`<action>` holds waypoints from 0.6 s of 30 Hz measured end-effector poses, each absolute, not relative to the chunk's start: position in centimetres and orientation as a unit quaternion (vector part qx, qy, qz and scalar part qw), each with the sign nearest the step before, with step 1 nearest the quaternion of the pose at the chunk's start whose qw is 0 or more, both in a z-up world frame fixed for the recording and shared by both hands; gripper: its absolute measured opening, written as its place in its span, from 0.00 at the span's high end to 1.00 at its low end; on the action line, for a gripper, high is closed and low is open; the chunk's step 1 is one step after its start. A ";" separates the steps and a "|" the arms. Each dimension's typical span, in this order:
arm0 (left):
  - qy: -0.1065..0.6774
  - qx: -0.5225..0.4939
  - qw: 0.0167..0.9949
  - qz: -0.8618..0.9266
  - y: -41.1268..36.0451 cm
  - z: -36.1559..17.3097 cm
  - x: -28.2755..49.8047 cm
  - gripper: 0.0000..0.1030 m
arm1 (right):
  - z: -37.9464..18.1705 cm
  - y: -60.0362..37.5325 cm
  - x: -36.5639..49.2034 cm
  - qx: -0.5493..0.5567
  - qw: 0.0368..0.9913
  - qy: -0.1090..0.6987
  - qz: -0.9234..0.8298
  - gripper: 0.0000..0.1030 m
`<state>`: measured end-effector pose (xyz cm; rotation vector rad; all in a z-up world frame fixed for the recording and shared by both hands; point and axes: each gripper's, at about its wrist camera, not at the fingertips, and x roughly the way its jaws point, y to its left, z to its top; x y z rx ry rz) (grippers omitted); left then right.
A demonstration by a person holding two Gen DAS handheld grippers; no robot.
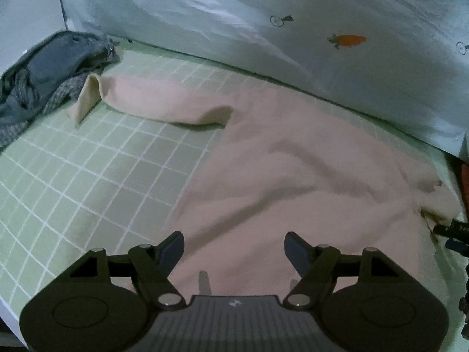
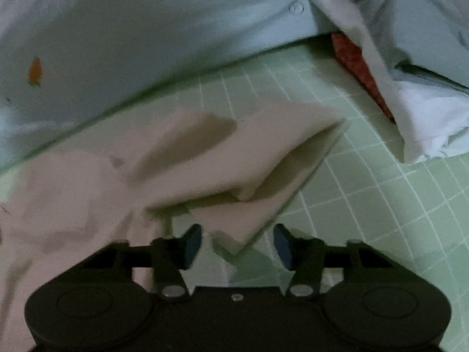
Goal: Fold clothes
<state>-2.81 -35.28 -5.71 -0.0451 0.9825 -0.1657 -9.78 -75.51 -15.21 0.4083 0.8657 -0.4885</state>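
A pale pink long-sleeved top lies spread on a green checked bedsheet. One sleeve stretches left toward the far edge. My left gripper is open and empty, hovering over the top's lower body. In the right wrist view the other sleeve lies folded over, its cuff end pointing at my right gripper, which is open with the sleeve tip lying between its jaws, not clamped.
A white duvet with a carrot print banks up along the far side. A heap of grey-blue clothes lies at the far left. A white crumpled cloth and something red lie at the right.
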 end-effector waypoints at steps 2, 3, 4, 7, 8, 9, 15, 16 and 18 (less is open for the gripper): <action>0.471 -0.020 0.879 -0.072 -35.8 -5.5 -2.5 0.26 | -15.3 -75.5 -9.7 0.175 0.864 0.410 -0.234 0.98; 0.471 -0.018 0.879 -0.072 -35.9 -5.5 -2.5 0.26 | -15.3 -75.7 -9.8 0.173 0.864 0.410 -0.235 0.98; 0.472 -0.015 0.878 -0.073 -36.1 -5.5 -2.4 0.26 | -15.2 -76.0 -10.3 0.177 0.864 0.406 -0.241 0.98; 0.476 -0.002 0.876 -0.076 -36.4 -5.7 -2.5 0.26 | -14.7 -76.6 -12.3 0.174 0.862 0.397 -0.262 0.99; 0.478 -0.001 0.875 -0.078 -36.4 -5.7 -2.6 0.26 | -14.4 -76.7 -13.4 0.172 0.861 0.393 -0.272 0.99; 0.480 -0.001 0.874 -0.080 -36.4 -5.8 -2.7 0.26 | -14.1 -76.9 -14.6 0.173 0.859 0.391 -0.282 0.99; 0.488 0.005 0.867 -0.095 -37.0 -6.1 -4.1 0.26 | -13.3 -79.2 -22.2 0.197 0.832 0.392 -0.339 0.99; 0.489 0.007 0.866 -0.098 -37.1 -6.1 -4.4 0.26 | -13.3 -79.8 -23.4 0.201 0.827 0.393 -0.350 0.99; 0.490 0.012 0.865 -0.103 -37.3 -6.2 -5.0 0.26 | -13.5 -81.1 -25.3 0.201 0.816 0.399 -0.366 0.99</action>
